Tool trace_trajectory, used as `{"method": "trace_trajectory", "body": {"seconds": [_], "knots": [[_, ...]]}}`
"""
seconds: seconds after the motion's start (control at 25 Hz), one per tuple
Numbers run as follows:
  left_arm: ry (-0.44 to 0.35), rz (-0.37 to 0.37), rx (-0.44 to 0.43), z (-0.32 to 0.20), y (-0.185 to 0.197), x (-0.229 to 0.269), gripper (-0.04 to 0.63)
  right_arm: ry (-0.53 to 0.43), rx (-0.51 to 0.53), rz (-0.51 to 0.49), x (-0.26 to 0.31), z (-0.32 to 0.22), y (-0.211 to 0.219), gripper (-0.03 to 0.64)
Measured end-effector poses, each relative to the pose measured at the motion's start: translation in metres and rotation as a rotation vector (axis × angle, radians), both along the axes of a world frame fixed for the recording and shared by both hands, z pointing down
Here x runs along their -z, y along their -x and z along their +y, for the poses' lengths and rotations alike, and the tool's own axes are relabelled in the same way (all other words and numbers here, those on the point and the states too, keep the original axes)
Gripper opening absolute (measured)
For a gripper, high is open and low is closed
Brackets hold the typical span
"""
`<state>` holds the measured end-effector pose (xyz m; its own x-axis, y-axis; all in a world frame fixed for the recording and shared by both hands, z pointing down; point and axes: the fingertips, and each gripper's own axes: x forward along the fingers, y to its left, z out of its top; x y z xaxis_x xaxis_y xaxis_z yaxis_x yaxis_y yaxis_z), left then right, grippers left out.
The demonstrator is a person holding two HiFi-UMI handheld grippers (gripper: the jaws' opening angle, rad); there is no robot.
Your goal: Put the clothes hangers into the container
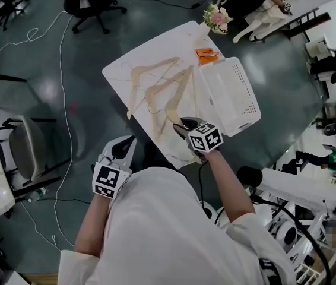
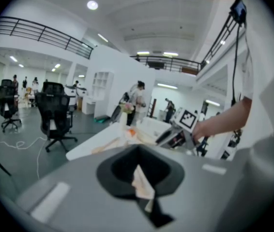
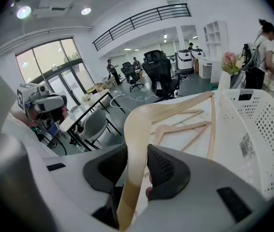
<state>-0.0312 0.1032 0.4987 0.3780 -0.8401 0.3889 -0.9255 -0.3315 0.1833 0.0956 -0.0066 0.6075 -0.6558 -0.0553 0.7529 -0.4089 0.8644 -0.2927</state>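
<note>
Hangers (image 1: 156, 64) are what I'm clearing, and the loose ones lie fanned on the white table (image 1: 117, 76). Off its near left edge, my left gripper (image 1: 122, 147) hangs over the floor, short of the table. Its dark pads look pressed together with no hanger in them, just a pale scrap at the seam.

In the middle, my right gripper (image 3: 137, 166) is pinching one wooden hanger (image 3: 132, 129) by the end of an arm, a pad on either flat face. The rest of it reaches up and away toward the basket (image 1: 248, 100) at the table's right side. I can't tell whether its far end is clear of the tabletop.

My worry is that grip. I'm holding a long piece by one tip, so I'd expect it to pivot between the pads and droop as I swing it across. If it droops, its far end or hook could catch the neighbours lying just beside it and drag them. It could also knock the basket's rim instead of going in. The basket looks light and sits near the table's edge, so a hard bump might shove it off.
</note>
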Motion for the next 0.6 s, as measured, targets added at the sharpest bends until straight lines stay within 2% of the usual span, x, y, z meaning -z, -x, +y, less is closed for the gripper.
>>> {"method": "trace_trajectory", "body": {"seconds": [0.28, 0.44, 0.6], "knots": [[0.0, 0.012, -0.057, -0.01, -0.013, 0.0, -0.002, -0.064, -0.027, -0.074, 0.057, -0.012, -0.017, 0.123], [0.007, 0.013, -0.087, -0.015, -0.021, -0.002, -0.002, -0.088, -0.053, -0.053, 0.072, -0.034, -0.043, 0.123], [0.014, 0.008, -0.115, -0.019, -0.029, -0.004, -0.002, -0.014, -0.086, -0.026, 0.075, -0.054, -0.076, 0.123]]}}
